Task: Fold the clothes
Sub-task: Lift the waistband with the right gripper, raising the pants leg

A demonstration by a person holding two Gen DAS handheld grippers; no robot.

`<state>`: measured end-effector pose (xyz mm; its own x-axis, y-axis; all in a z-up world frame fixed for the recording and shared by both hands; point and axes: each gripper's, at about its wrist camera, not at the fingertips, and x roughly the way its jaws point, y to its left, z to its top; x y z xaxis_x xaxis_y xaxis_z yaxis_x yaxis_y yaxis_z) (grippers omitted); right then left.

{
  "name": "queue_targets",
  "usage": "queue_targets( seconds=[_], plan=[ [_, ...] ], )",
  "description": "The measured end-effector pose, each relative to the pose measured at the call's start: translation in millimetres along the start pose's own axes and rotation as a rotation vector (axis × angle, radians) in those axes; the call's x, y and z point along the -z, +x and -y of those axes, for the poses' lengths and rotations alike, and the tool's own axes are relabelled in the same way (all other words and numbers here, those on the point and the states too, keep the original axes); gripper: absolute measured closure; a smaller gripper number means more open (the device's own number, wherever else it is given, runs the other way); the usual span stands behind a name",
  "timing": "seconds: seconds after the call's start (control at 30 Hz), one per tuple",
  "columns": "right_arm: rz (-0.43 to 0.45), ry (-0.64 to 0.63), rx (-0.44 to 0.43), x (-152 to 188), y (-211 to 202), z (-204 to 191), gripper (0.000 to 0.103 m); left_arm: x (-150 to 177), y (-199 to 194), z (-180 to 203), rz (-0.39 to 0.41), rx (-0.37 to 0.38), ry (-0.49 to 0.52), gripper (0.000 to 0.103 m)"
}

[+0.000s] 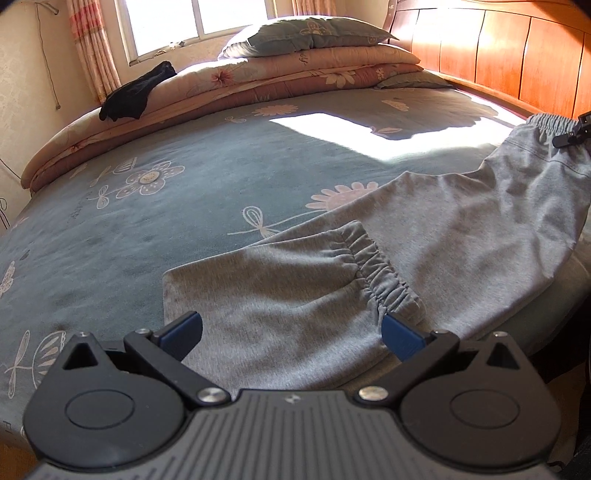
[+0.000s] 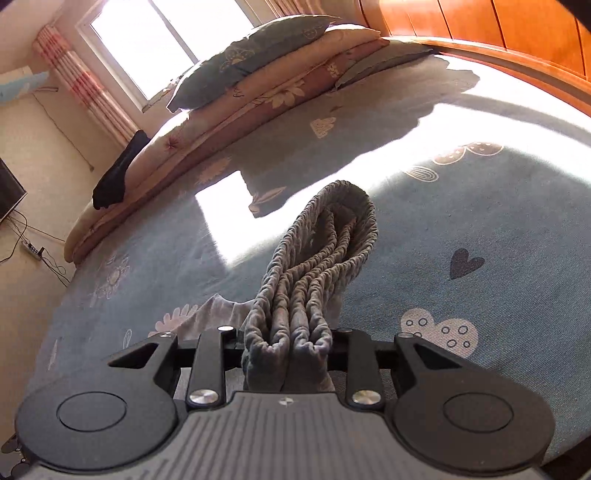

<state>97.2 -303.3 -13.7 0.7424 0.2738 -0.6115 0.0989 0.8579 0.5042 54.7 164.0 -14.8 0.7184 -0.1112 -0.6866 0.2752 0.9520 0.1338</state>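
Grey sweatpants (image 1: 424, 229) lie across the near right part of the bed, one leg folded back so that its elastic cuff (image 1: 376, 273) rests on top. My left gripper (image 1: 291, 328) hovers open just above that folded leg, blue pads (image 1: 400, 334) wide apart on either side of the cloth, not pressing it. My right gripper (image 2: 286, 343) is shut on the bunched elastic waistband (image 2: 325, 236), which loops up in front of it, off the sheet. In the left wrist view the right gripper (image 1: 567, 137) shows at the right edge, holding the raised waistband (image 1: 546, 123).
The bed has a blue-grey flowered sheet (image 1: 192, 229) with a bright sun patch (image 1: 354, 123). Folded quilts (image 1: 258, 79) topped by a pillow (image 1: 306, 31) run along the far side, with a black garment (image 1: 138, 92) draped over them. A wooden headboard (image 1: 509, 55) stands on the right.
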Motion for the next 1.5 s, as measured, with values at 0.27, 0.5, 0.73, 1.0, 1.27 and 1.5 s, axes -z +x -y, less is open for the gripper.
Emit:
queue_targets(
  seconds=[0.27, 0.5, 0.73, 1.0, 1.27, 1.5],
  plan=[
    [-0.003, -0.096, -0.068, -3.9, -4.9, -61.2, 0.071, 6.2, -2.9, -9.0, 0.018, 0.013, -0.065, 0.001],
    [-0.018, -0.154, -0.078, -4.0, 6.4, -110.1, 0.071, 11.0, -6.6, -14.2, 0.034, 0.029, -0.089, 0.001],
    [-0.040, -0.246, -0.091, 7.7, 25.8, -168.7, 0.071, 17.1, -11.3, -22.4, 0.055, 0.029, -0.135, 0.001],
    [-0.068, -0.341, -0.096, 18.1, 49.3, -225.8, 0.071, 27.9, -13.6, -33.4, 0.040, 0.016, -0.158, 0.001],
    [-0.075, -0.360, -0.099, 15.3, 53.8, -245.0, 0.071, 16.2, -11.4, -21.9, 0.067, 0.090, -0.152, 0.001],
    [-0.009, -0.277, -0.085, -8.9, 12.3, -200.5, 0.071, -16.6, 18.0, 49.9, 0.088, 0.203, 0.048, 0.001]
  ],
)
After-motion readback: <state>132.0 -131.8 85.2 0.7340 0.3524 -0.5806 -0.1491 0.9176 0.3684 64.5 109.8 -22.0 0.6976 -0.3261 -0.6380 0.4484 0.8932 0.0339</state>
